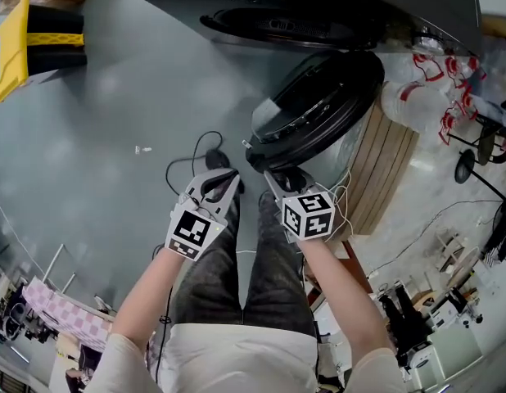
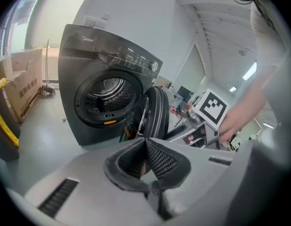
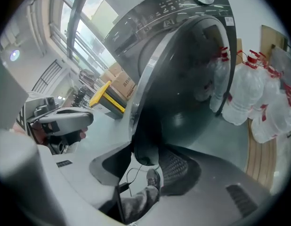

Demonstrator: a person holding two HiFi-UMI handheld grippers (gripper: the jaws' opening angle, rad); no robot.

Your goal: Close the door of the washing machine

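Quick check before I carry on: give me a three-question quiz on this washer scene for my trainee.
1. True or false: the door is fully shut.
2. What stands between the jaws of the right gripper? A) a towel B) the door's edge C) nothing
3. Which gripper has its jaws together?

Key: 1 false, the door hangs open. 2 B, and the jaws are apart, not pressing on it. 3 the left gripper.
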